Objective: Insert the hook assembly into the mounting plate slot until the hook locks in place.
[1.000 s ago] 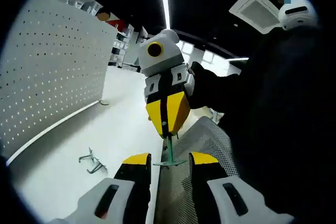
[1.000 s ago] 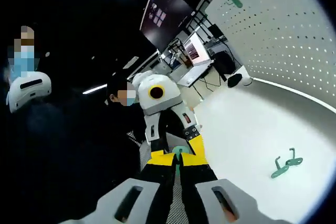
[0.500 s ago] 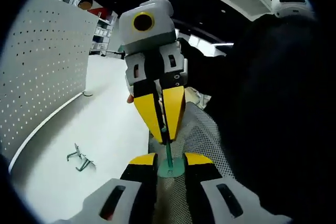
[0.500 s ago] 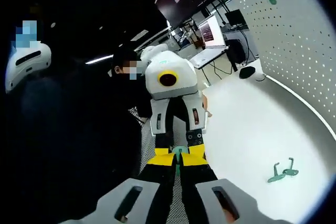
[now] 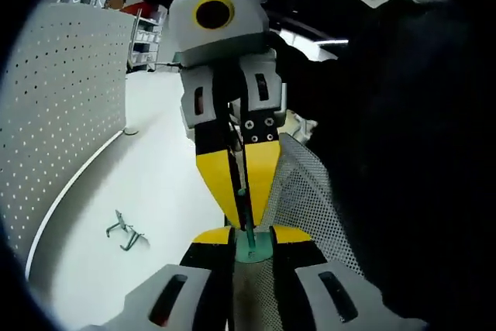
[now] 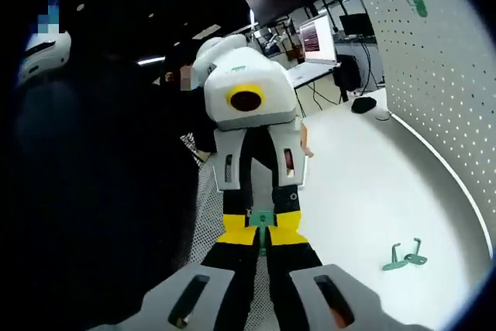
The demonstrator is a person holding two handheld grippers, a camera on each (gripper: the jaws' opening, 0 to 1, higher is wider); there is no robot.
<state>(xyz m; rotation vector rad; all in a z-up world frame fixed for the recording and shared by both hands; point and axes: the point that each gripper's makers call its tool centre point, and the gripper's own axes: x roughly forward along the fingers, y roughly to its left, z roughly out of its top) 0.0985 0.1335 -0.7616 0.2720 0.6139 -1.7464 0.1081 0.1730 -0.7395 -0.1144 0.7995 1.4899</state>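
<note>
- Green metal, the hook assembly (image 5: 246, 232), is being pinched by the left tool (image 5: 248, 246) at its round base, while the right tool (image 5: 242, 191) closes on its stem; since a second ago the two tools have drawn closer together, just above the perforated mounting plate (image 5: 306, 195), so insertion looks near.
- In the right gripper view, the right tool (image 6: 262, 249) is meeting the left tool (image 6: 262, 226) nose to nose over the hook assembly (image 6: 261, 222); a spare green hook (image 6: 403, 256) is lying well apart on the white worktop (image 6: 364, 191).
</note>
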